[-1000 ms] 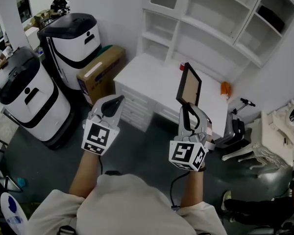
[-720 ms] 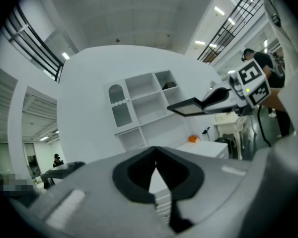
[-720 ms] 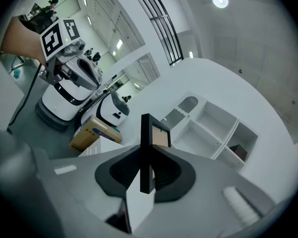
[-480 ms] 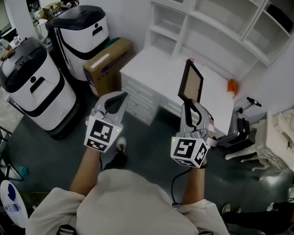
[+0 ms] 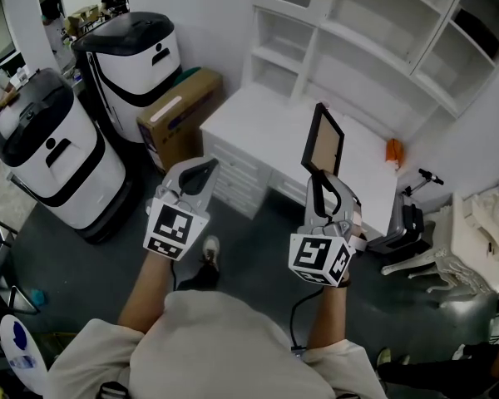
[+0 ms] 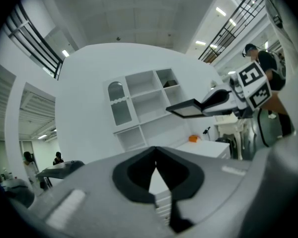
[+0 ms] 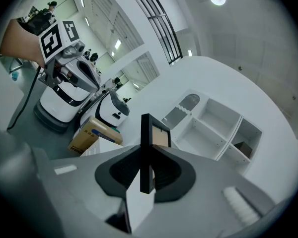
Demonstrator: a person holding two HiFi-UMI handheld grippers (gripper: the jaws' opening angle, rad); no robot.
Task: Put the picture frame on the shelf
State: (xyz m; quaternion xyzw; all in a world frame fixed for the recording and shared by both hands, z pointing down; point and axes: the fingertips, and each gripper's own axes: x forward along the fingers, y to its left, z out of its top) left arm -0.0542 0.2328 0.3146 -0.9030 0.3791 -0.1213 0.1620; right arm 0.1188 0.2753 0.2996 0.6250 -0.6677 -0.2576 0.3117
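A black picture frame (image 5: 323,144) with a tan backing stands upright in my right gripper (image 5: 319,179), which is shut on its lower edge. In the right gripper view the frame (image 7: 148,150) rises edge-on from between the closed jaws. It hangs above the white desk (image 5: 258,127) in front of the white shelf unit (image 5: 374,32). My left gripper (image 5: 194,173) is held level to the left, shut with nothing in it. In the left gripper view the frame (image 6: 188,108) and the right gripper appear at the right, with the shelf unit (image 6: 139,103) behind.
Two white-and-black machines (image 5: 125,61) (image 5: 46,152) stand at the left beside a cardboard box (image 5: 179,115). An orange object (image 5: 392,150) lies on the desk's right end. A white ornate chair (image 5: 474,239) and a dark tool (image 5: 403,219) are at the right.
The view has shifted a little as the person steps; a shoe now shows below the left gripper. Both grippers keep their pose, and the frame stays held.
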